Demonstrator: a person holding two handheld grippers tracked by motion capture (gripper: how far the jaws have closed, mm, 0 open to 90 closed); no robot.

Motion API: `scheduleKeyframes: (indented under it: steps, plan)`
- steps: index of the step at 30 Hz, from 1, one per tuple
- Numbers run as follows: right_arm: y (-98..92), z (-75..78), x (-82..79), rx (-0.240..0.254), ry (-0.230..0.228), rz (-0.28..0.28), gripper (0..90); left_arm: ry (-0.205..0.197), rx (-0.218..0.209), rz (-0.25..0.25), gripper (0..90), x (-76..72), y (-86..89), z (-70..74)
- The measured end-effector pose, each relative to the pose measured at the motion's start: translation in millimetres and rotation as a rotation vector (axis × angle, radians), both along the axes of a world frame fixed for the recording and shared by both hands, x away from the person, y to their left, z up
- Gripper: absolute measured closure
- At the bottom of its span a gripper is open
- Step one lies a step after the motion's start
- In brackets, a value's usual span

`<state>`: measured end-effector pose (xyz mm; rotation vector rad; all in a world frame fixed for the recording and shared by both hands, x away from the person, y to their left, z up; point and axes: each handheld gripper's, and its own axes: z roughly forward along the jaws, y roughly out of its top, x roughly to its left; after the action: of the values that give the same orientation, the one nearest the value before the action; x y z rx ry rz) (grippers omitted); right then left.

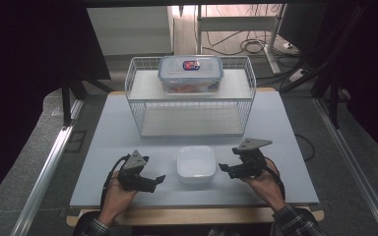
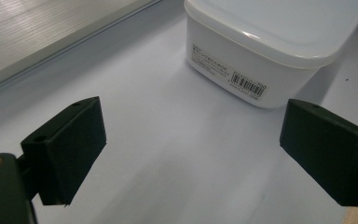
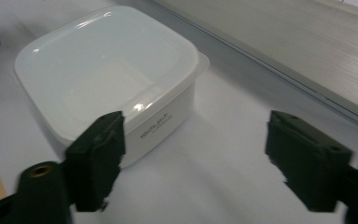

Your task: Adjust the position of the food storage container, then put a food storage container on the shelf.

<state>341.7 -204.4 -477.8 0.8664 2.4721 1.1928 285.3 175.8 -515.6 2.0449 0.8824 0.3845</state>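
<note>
Two grippers rest near you on the pale grey table (image 1: pixel 275 128): your left gripper (image 1: pixel 158 180) and right gripper (image 1: pixel 223 168) flank the white lidded container (image 1: pixel 196 163), both with jaws apart and nothing between them. Farther off stands a wire rack (image 1: pixel 192 105) bearing a clear lidded box (image 1: pixel 191 73). Beyond lie dark floor and cables (image 1: pixel 248 46)

On the desk (image 1: pixel 128 132), near the front edge: tub (image 1: pixel 196 164), midway between left tool (image 1: pixel 158 180) and right tool (image 1: pixel 223 168), touching neither. Behind the tub: wire rack (image 1: pixel 192 105). On its upper shelf, apparently centred: lidded box (image 1: pixel 191 73).
</note>
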Motion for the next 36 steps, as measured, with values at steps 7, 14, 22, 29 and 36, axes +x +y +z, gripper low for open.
scheduleKeyframes:
  steps: [7, 14, 22, 29, 36]
  plan:
    - [-5.5, -3.7, -1.8, 0.003, 0.008, 0.020, 6.5, 0.007, -0.006, 0.003, 6.4, 0.7, 1.2, -1.0]
    - [-7.6, -7.1, 0.9, 0.011, 0.044, 0.017, 2.7, 0.033, -0.032, 0.016, 5.2, 2.0, 2.4, -0.5]
    - [-2.3, -1.5, 1.1, 0.000, 0.032, 0.007, 1.8, 0.065, -0.019, 0.000, 4.1, 2.9, -4.3, 3.4]
    - [3.7, 7.9, 2.9, 0.040, 0.052, 0.003, 2.6, 0.116, -0.082, -0.003, 4.0, 11.8, -9.0, 11.7]
    - [14.6, 15.1, 5.2, 0.018, 0.059, 0.005, 13.1, 0.094, -0.084, -0.010, 12.1, 24.6, -19.4, 23.2]
